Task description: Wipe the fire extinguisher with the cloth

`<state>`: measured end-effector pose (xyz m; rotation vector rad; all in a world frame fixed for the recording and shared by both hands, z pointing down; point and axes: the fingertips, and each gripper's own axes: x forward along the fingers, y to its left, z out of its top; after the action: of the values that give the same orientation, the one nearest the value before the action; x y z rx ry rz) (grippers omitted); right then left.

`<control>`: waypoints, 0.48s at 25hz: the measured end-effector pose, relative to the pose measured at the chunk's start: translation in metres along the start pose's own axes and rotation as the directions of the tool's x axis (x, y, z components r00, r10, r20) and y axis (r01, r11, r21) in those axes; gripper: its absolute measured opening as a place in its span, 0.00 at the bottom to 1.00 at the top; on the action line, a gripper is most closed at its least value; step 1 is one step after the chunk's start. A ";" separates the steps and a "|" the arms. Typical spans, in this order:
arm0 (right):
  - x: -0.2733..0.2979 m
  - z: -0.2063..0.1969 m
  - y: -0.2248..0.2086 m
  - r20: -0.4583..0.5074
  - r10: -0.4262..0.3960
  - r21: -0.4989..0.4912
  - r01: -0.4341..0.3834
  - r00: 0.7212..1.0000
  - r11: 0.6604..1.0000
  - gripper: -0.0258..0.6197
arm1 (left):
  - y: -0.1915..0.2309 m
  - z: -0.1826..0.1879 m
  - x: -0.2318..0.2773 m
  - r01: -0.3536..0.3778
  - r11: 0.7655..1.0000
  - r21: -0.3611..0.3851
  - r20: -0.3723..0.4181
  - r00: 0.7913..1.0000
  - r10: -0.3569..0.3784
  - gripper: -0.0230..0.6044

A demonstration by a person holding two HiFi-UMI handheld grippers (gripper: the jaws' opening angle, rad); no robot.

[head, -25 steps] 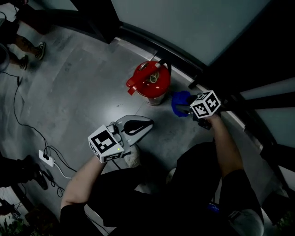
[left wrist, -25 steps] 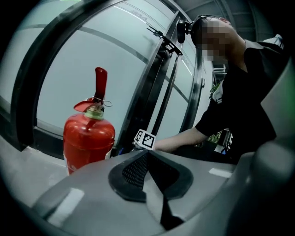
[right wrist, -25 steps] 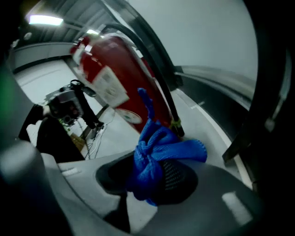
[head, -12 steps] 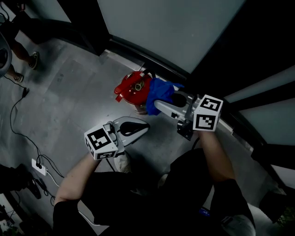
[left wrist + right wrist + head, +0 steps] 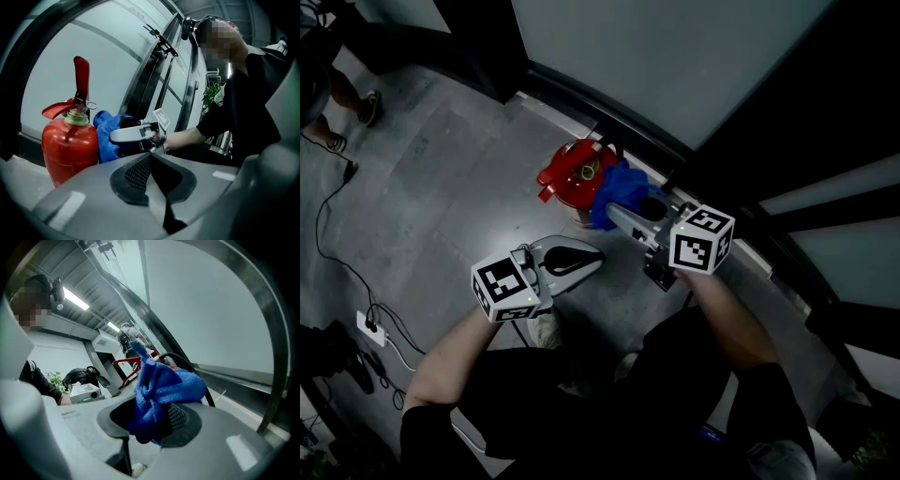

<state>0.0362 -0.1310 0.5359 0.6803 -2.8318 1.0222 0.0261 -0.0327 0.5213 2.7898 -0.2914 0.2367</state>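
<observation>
A red fire extinguisher (image 5: 572,178) stands on the grey floor by the glass wall. My right gripper (image 5: 617,208) is shut on a bunched blue cloth (image 5: 621,186), which presses against the extinguisher's right upper side. In the right gripper view the cloth (image 5: 161,390) fills the jaws, with the red handle (image 5: 133,363) and black hose (image 5: 187,365) just behind it. My left gripper (image 5: 592,259) hangs shut and empty in front of the extinguisher, a short way off. In the left gripper view the extinguisher (image 5: 68,145), the cloth (image 5: 105,133) and the right gripper (image 5: 136,135) all show.
A dark metal window frame (image 5: 581,103) runs behind the extinguisher. A white power strip (image 5: 367,328) and cables lie on the floor at the left. Another person's feet (image 5: 342,112) are at the top left. My own shoe (image 5: 546,328) is below the left gripper.
My right gripper carried the blue cloth left, from the floor beside the extinguisher up against its top and side. The left gripper stayed almost still.
</observation>
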 end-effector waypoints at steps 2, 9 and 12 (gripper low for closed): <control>-0.001 -0.003 -0.004 0.010 0.013 0.039 -0.013 1.000 0.999 0.25 | 0.000 -0.002 0.001 0.004 1.000 -0.004 -0.004 1.000 -0.004 0.05; 0.004 -0.037 -0.016 -0.088 -0.014 0.089 0.021 0.996 0.996 0.25 | 0.004 -0.009 0.000 -0.001 1.000 -0.028 -0.014 1.000 0.001 0.05; 0.009 -0.055 -0.025 -0.139 -0.037 0.098 0.050 0.990 0.994 0.25 | 0.005 -0.007 0.005 0.002 1.000 -0.030 -0.009 1.000 -0.002 0.05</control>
<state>0.0334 -0.1174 0.5954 0.6500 -2.6521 1.1644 0.0286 -0.0362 0.5302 2.7585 -0.2875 0.2430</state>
